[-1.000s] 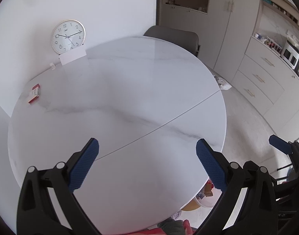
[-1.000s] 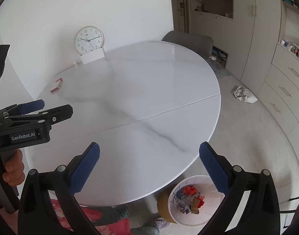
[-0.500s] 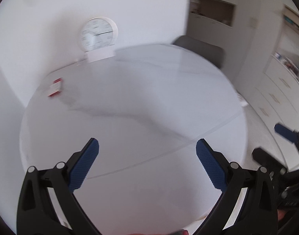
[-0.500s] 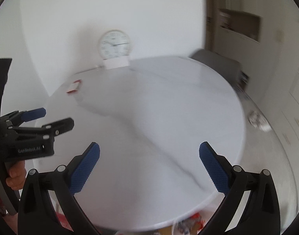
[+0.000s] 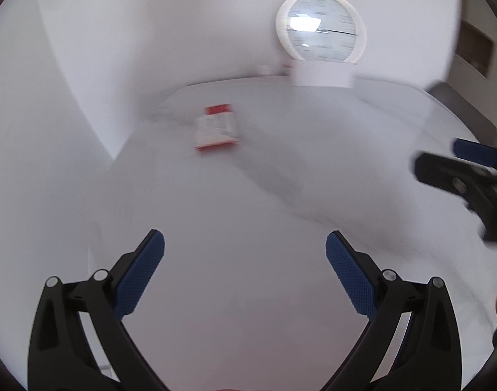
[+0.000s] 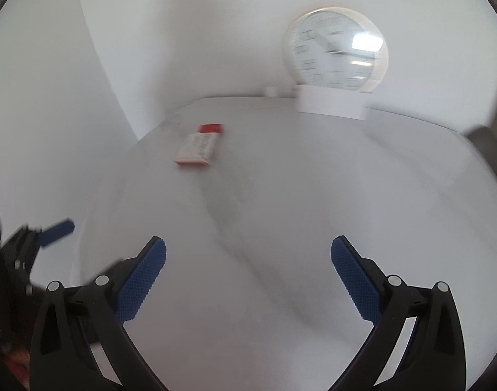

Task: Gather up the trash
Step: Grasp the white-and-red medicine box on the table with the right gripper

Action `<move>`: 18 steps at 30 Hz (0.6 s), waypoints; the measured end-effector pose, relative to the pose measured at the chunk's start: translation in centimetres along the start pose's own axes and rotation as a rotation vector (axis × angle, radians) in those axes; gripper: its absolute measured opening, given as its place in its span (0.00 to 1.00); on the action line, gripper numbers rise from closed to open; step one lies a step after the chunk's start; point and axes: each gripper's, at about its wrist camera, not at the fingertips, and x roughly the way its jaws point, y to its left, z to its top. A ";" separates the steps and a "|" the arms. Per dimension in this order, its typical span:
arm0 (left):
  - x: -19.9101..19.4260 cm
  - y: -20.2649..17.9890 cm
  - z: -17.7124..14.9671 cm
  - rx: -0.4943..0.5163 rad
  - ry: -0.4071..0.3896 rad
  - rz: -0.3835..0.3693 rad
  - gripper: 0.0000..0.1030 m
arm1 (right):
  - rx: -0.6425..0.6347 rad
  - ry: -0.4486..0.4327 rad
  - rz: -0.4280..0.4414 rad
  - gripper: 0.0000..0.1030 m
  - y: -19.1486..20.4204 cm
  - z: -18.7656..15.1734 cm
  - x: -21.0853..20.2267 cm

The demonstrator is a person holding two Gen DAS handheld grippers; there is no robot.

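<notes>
White walls back a round grey-veined marble table (image 5: 248,215); a small red-and-white flat packet (image 5: 216,127) lies alone toward its far left edge, motion-blurred; a round white wall clock (image 6: 335,52) leans behind a folded white card (image 6: 331,101) at the far rim, well apart from the packet; the left gripper (image 5: 245,262) and right gripper (image 6: 248,265) both hover spread wide, empty, short of it.
</notes>
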 end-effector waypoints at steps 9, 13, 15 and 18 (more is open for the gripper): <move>8.6 8.6 3.2 -0.102 0.040 0.090 0.92 | -0.021 0.180 0.014 0.98 7.9 12.4 23.4; 10.7 10.5 3.4 -0.138 0.076 0.106 0.92 | -0.049 0.220 -0.026 0.98 10.1 13.5 28.0; 11.3 11.2 3.6 -0.156 0.088 0.111 0.92 | -0.073 0.235 -0.074 0.98 11.1 13.9 29.6; 12.0 11.3 4.1 -0.176 0.094 0.116 0.92 | -0.070 0.254 -0.086 0.98 11.6 13.9 30.8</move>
